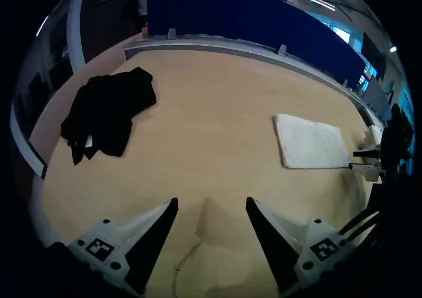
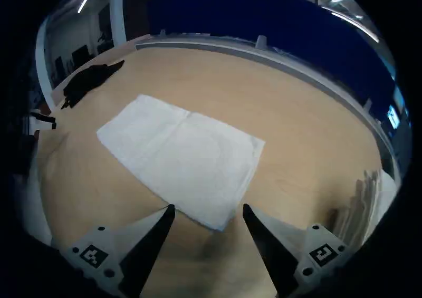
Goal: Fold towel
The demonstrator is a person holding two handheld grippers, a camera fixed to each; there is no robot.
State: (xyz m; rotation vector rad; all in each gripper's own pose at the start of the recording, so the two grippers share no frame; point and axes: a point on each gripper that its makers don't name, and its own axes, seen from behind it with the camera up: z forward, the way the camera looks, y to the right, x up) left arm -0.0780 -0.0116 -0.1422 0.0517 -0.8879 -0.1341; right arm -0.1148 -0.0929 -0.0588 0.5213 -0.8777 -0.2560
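Observation:
A white towel (image 2: 182,158) lies flat and spread out on the wooden table (image 2: 295,134). In the right gripper view my right gripper (image 2: 207,209) is open, its fingertips just short of the towel's near corner, with nothing between them. In the left gripper view the same towel (image 1: 311,141) lies far to the right. My left gripper (image 1: 212,202) is open over bare tabletop, holding nothing. The right gripper (image 1: 366,161) appears small at the towel's right end in the left gripper view.
A crumpled black cloth (image 1: 108,113) lies at the table's left side, also seen as the black cloth (image 2: 87,79). A blue partition (image 1: 253,18) runs along the table's far edge. A stack of folded light cloths (image 2: 366,200) sits at the right.

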